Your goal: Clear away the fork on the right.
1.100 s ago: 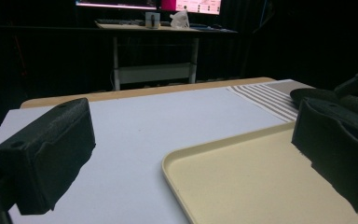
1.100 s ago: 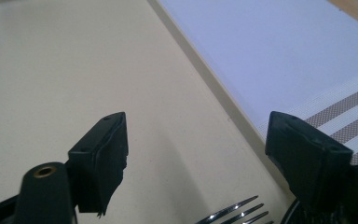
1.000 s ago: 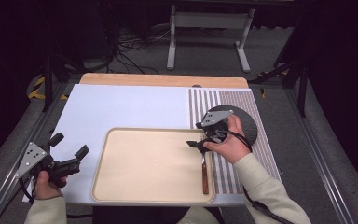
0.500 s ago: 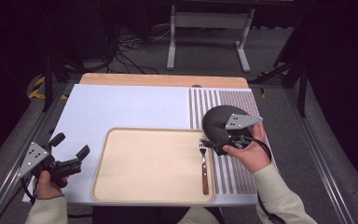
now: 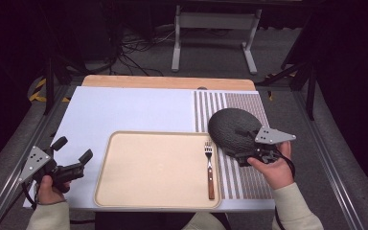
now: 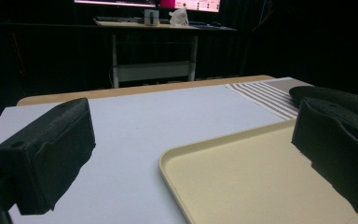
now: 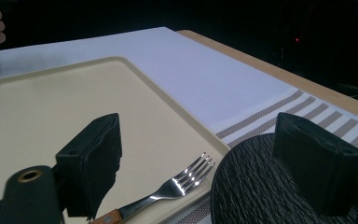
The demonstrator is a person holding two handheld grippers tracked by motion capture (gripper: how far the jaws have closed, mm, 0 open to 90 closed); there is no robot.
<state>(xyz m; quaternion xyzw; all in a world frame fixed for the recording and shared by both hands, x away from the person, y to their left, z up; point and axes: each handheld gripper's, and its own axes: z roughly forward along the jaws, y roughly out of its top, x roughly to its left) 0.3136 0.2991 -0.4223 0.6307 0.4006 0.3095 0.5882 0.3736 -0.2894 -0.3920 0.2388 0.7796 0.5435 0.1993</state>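
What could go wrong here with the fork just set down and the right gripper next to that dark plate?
1. The fork lies along the tray's right rim, beside the dark plate; dragging the plate in could knock it.
2. The right gripper, jaws just opened and empty, hangs over both fork and plate, so a close might catch the wrong one.
3. The plate looks low-rimmed and may slip from the pads.

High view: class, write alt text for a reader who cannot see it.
A fork lies along the right edge of a beige tray on a white-covered table. The right gripper, jaws open, sits beside a dark round plate on a striped mat; the left gripper rests open at the tray's left.
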